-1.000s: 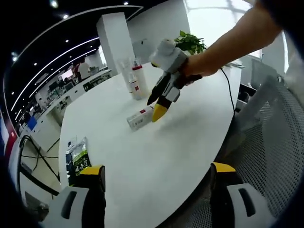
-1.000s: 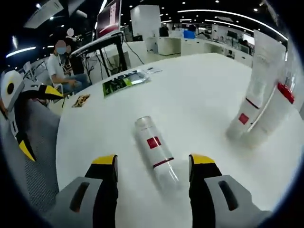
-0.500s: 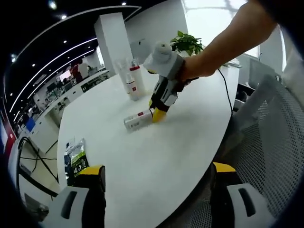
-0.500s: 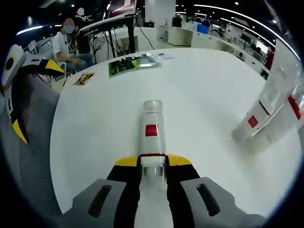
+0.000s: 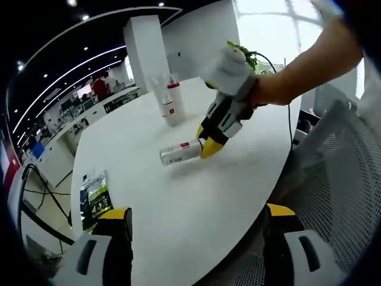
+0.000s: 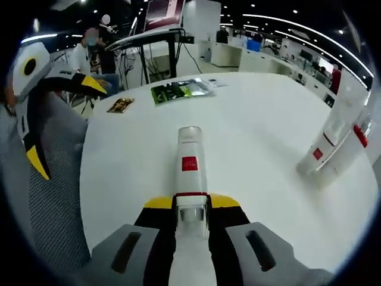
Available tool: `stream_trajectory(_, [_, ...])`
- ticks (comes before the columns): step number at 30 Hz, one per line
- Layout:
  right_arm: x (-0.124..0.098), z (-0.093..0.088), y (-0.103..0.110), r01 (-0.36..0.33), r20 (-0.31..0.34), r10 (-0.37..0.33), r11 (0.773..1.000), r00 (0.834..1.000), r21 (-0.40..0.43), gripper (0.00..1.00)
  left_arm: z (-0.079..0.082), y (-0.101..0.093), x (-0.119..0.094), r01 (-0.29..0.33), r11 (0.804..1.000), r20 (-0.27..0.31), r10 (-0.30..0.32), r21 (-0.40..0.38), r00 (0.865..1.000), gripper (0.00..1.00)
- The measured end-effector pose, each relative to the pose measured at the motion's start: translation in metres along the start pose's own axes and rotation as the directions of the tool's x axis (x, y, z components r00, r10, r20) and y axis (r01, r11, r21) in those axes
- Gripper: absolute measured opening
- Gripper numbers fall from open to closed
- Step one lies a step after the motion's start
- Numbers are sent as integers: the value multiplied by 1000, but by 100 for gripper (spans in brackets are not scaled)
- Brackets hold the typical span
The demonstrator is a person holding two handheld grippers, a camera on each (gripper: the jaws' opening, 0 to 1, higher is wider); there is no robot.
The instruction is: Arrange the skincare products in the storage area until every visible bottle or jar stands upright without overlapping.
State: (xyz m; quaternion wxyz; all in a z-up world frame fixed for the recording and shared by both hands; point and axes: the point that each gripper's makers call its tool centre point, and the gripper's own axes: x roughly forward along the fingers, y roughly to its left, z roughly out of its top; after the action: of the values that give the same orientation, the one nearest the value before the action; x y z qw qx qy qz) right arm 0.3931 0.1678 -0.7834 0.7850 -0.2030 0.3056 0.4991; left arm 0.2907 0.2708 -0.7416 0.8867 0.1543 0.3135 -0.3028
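Near the desk's [image 5: 178,202] near edge, the right hand-held gripper [image 6: 190,205] is clamped on the capped end of a slim white cylindrical bottle with a red label [image 6: 190,164], seemingly to stand it upright, while the left hand-held gripper [image 5: 196,229] waits wide open, empty.

The bottle's [image 6: 190,179] near end is hidden between the right gripper's [image 6: 190,205] jaws. The standing tubes [image 6: 339,140] are blurred, their tops cut off.

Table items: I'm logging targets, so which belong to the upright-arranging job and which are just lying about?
Job: clear bottle with red label, clamped in the right gripper; two standing bottles.
Lying about: green packet, small brown packet, potted plant.
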Motion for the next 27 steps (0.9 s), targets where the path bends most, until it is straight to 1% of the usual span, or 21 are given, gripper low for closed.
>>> stream_trajectory(2, [-5, 3, 9, -4, 17, 4, 1000, 1000, -10, 17, 2, -1, -1, 5, 1000, 11, -5, -3, 1000, 94])
stream_trajectory(4, [-13, 5, 20, -7, 33, 8, 999, 999, -32, 17, 2, -4, 0, 17, 1000, 9, -17, 1, 1000, 95])
stream_trajectory(6, [-24, 13, 31, 3, 59, -1, 999, 998, -43, 17, 3, -10, -1, 33, 999, 14, -33, 22, 999, 96])
stream_trajectory(8, [-32, 19, 39, 9, 95, -6, 999, 996, -32, 17, 6, -11, -2, 32, 999, 29, -34, 44, 999, 96])
stream_trajectory(10, [-39, 22, 46, 16, 103, -11, 999, 995, -43, 17, 7, -10, -2, 33, 999, 35, -34, 41, 999, 96])
stream_trajectory(11, [-42, 26, 48, 19, 118, -13, 998, 993, -55, 17, 8, -10, -2, 38, 999, 38, -39, 27, 999, 95])
stream_trajectory(12, [-47, 30, 52, 27, 131, -16, 997, 991, -78, 17, 8, -10, -2, 45, 999, 38, -46, 20, 998, 94])
stream_trajectory(14, [-52, 34, 55, 38, 136, -19, 989, 991, -142, 17, 9, -12, -4, 61, 998, 39, -61, 11, 997, 86])
stream_trajectory(16, [-59, 36, 62, 32, 122, -12, 985, 992, -168, 17, 12, -16, -6, 86, 996, 58, -85, -7, 995, 84])
stream_trajectory(17, [-63, 39, 64, 42, 116, -20, 981, 993, -191, 17, 14, -18, -5, 94, 995, 68, -93, -13, 993, 84])
stream_trajectory(18, [-66, 40, 66, 40, 116, -17, 979, 993, -199, 17, 14, -20, -4, 107, 994, 71, -105, -24, 992, 84])
stream_trajectory(19, [-69, 43, 67, 37, 117, -10, 973, 993, -230, 17, 14, -20, -4, 111, 993, 66, -109, -37, 992, 84])
stream_trajectory(20, [-70, 44, 68, 38, 116, -10, 971, 993, -238, 17, 15, -20, -5, 117, 992, 73, -114, -49, 991, 84])
stream_trajectory(23, [-79, 43, 67, 44, 67, -26, 961, 997, -272, 17, 21, -24, -7, 153, 985, 108, -144, -85, 984, 84])
stream_trajectory(24, [-84, 46, 67, 51, 66, -34, 958, 997, -283, 17, 23, -25, -8, 164, 981, 118, -151, -101, 981, 84])
stream_trajectory(25, [-88, 49, 67, 53, 61, -36, 953, 997, -299, 17, 26, -25, -10, 173, 977, 130, -156, -124, 979, 82])
stream_trajectory(27, [-98, 49, 69, 50, 4, -53, 908, 999, -416, 17, 43, -22, -20, 189, 973, 217, -157, -131, 963, 72])
